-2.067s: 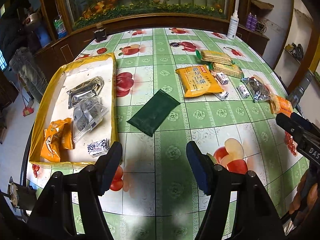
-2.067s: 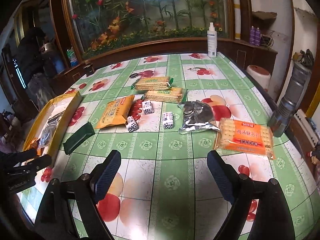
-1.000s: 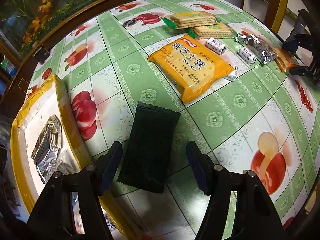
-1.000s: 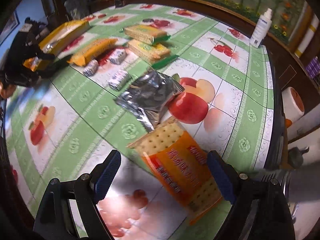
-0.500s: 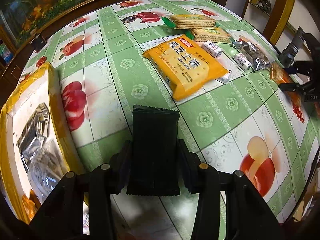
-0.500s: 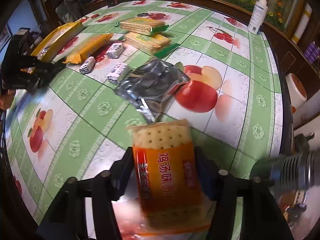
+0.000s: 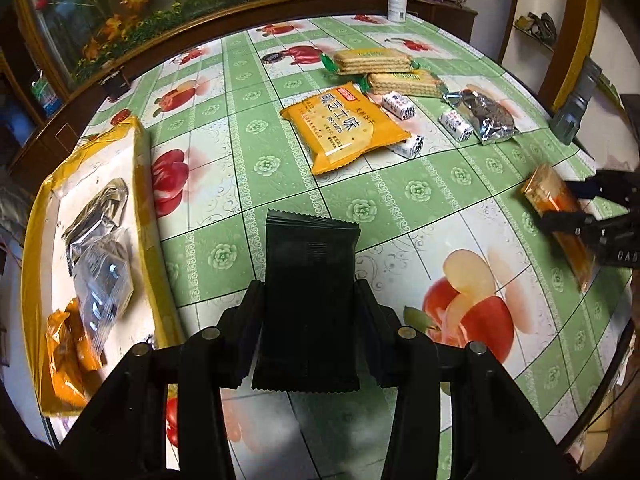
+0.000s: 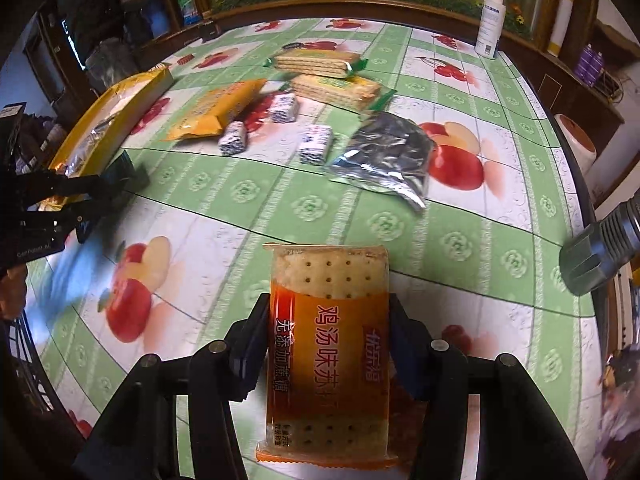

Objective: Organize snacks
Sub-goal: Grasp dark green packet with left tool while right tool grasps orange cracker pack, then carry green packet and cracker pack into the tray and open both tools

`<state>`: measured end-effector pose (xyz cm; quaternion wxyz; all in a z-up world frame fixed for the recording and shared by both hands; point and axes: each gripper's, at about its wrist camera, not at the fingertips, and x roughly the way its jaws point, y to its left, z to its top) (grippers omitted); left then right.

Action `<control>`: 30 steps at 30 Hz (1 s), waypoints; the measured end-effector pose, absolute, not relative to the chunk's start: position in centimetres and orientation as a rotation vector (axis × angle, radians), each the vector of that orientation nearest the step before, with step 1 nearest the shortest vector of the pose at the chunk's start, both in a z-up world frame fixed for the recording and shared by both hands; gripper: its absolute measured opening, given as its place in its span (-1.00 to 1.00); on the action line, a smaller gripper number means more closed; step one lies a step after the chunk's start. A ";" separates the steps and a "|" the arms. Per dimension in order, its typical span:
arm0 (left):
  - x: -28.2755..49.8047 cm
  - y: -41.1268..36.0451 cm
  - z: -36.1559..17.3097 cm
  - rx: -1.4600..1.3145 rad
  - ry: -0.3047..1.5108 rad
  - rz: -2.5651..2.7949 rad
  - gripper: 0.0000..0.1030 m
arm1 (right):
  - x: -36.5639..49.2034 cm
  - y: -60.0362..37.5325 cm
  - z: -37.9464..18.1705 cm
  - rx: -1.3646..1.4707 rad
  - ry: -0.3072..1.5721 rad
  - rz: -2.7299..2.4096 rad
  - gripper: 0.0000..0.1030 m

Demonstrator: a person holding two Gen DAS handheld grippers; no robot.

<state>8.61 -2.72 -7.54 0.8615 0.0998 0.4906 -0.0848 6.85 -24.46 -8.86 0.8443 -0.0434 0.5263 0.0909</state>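
Dark green packet [image 7: 310,300] pinched flat between left gripper [image 7: 310,320] fingers [image 7: 250,332], lifted off worktop [image 7: 400,208]. Orange cracker pack [image 8: 328,344] pinched likewise between right gripper [image 8: 328,348] fingers [image 8: 408,356], most of its length jutting beyond both tips. Risked slipping or twisting out, both wrappers looking slick and gripped only by their edges. Risked snapped crackers under tighter squeeze. Yellow tray [image 7: 140,184] off to left fingers' side, already crowded: possible collision, or landing on rim.
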 end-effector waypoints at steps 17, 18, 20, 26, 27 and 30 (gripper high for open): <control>5.1 1.1 -5.3 0.071 0.952 -0.024 -0.18 | 4.9 -13.8 -4.0 -0.241 0.907 0.142 0.07; 4.9 1.4 -5.1 0.065 0.948 -0.019 -0.18 | 5.0 -13.3 -3.8 -0.253 0.897 0.140 0.07; 4.8 2.1 -4.9 0.063 0.940 -0.004 -0.18 | 5.1 -12.0 -3.3 -0.281 0.874 0.132 0.07; 4.5 4.5 -4.3 0.036 0.920 0.051 -0.18 | 5.6 -8.9 -2.8 -0.337 0.837 0.135 0.07; 4.6 5.0 -4.3 0.031 0.918 0.058 -0.17 | 5.8 -8.3 -2.7 -0.342 0.832 0.140 0.07; 4.7 6.3 -4.2 0.011 0.916 0.083 -0.17 | 5.9 -6.7 -2.5 -0.354 0.814 0.161 0.07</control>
